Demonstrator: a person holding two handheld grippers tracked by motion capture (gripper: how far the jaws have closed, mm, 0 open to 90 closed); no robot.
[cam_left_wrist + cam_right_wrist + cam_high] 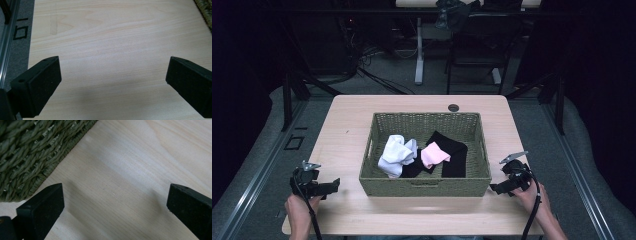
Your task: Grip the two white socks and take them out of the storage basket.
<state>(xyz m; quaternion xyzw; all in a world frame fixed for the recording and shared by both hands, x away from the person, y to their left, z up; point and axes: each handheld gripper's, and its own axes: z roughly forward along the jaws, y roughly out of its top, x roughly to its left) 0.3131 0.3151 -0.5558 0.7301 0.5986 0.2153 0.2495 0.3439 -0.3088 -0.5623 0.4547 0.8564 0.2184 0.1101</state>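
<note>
Soft, light socks [398, 155] lie bunched in our woven basket [425, 186]; we'd pinch a raised fold. Left gripper [112, 75] and right gripper [115, 200] gape empty.

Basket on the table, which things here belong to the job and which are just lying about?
In the job:
woven basket
white cloth
pink cloth
black cloth
left tongs, open
right tongs, open

Lying about:
chair
floor cables
</note>
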